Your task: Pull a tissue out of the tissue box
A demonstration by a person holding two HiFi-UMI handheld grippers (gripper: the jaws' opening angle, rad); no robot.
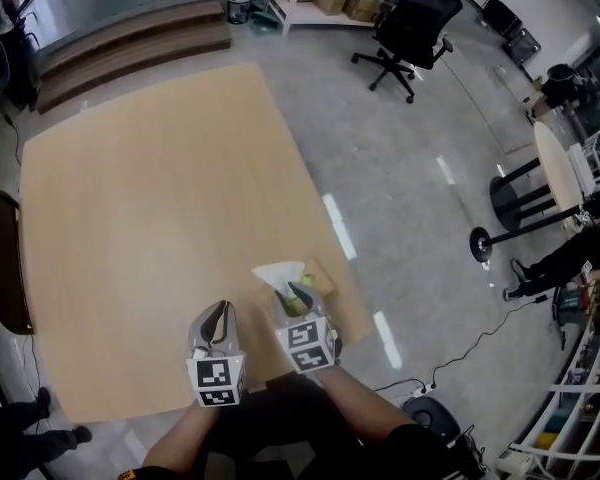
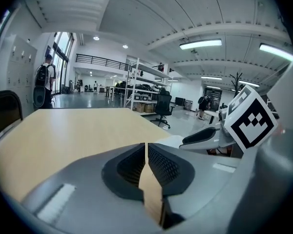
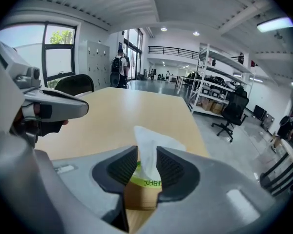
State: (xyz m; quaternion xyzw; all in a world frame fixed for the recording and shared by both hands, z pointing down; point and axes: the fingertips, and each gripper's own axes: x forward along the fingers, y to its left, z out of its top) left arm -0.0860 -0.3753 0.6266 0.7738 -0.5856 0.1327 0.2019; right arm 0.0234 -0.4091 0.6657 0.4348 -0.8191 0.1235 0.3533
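My right hand-held gripper (image 3: 146, 152) is released: its jaws are apart and the tissue (image 3: 147, 143) stands in the gap, unpressed. My left hand-held gripper (image 2: 146, 149) is clenched on nothing. The tissue box (image 3: 139, 195) sits near the right edge of the light wood desk (image 1: 150, 218), with the tissue pointing up. Grey floor (image 1: 400, 198), an office chair (image 1: 415, 23) and shelving (image 3: 210, 82) lie beyond. The box's green band carries inverted print that is not legible.

The left gripper (image 1: 217, 310) and the right gripper (image 1: 298, 292) are alike: a smooth, light grey moulded shell that widens toward the rear, with two fingers (image 2: 164, 166) faced in black, finely ribbed pads. Each carries a white cube (image 1: 217, 380) printed with black square markers. The person wears dark clothing (image 1: 280, 438) below the forearms.
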